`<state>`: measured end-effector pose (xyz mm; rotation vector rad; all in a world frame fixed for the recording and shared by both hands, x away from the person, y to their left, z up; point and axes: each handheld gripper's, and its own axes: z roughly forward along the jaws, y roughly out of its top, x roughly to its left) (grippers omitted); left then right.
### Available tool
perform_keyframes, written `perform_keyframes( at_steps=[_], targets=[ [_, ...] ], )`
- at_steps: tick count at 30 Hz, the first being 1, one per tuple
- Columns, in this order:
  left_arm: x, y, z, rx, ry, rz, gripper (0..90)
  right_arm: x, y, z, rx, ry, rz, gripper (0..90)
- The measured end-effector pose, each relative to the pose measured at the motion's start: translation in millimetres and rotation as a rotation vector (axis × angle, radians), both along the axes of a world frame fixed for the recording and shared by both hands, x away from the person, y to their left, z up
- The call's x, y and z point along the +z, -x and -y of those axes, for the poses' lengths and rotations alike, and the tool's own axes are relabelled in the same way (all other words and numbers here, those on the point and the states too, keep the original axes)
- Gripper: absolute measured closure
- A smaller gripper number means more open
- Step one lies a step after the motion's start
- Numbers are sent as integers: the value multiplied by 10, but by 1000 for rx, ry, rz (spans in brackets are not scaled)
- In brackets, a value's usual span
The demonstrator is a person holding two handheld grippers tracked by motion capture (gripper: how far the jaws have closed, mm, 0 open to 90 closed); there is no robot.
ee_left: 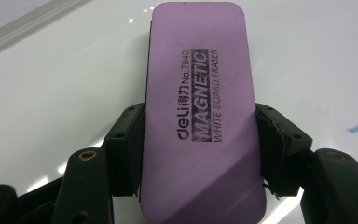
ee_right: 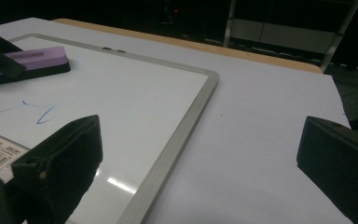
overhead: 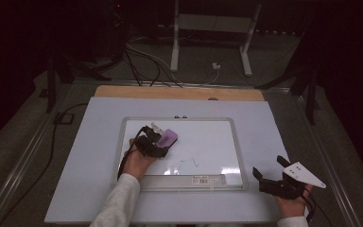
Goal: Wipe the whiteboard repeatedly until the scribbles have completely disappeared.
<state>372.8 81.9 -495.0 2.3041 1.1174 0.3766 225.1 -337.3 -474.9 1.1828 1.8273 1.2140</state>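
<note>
Two tools: left tool (ee_left: pixel 200 154) clamps one eraser (ee_left: pixel 198 102); one whiteboard (overhead: pixel 123 142).

The room is dim, its far side nearly black, and the light falls mostly on the pale sheet (overhead: pixel 99 156) that covers the worktop, whose wooden edge (overhead: pixel 179 92) shows as a strip along the far side. Beyond that edge, well away from the jaws, a white metal frame (overhead: pixel 175 42) with two legs stands on a grey floor (overhead: pixel 208 75), and black and white cables (overhead: pixel 144 64) trail across the floor beside it, with dark stand legs (overhead: pixel 52 75) further left
</note>
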Motion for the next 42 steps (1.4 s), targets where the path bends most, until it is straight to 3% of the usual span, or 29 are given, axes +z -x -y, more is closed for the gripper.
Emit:
perform_keyframes(
  at_steps=[2, 6, 15, 17, 21, 28, 31, 35, 42],
  targets=[
    [-4, -20, 50, 1, 7, -1, 419, -1, -4, -7, 2, 0, 1, 5],
    [-10, 15, 254, -43, 20, 3, 418, -3, -10, -25, 5, 3, -1, 5],
    [2, 292, 756, -258, 23, -3, 418, -3, -9, -13, 4, 1, -1, 5],
    [4, 328, 823, -286, 21, -1, 418, -1, -7, -18, 5, 3, -1, 5],
    [9, 310, 802, -274, 12, -3, 418, 2, -4, -10, 2, 1, 1, 5],
    [-1, 130, 662, -128, 16, -2, 418, 4, 5, 16, -4, -4, 1, 5],
    [-1, 101, 727, -119, 11, 4, 418, 3, 0, -1, 0, 1, 0, 5],
    [-12, 110, 864, -162, 31, 7, 418, 2, -7, -13, 4, 0, 0, 5],
    [2, 323, 1161, -329, 27, 0, 418, 3, -4, -3, 1, -1, 1, 5]
  ],
)
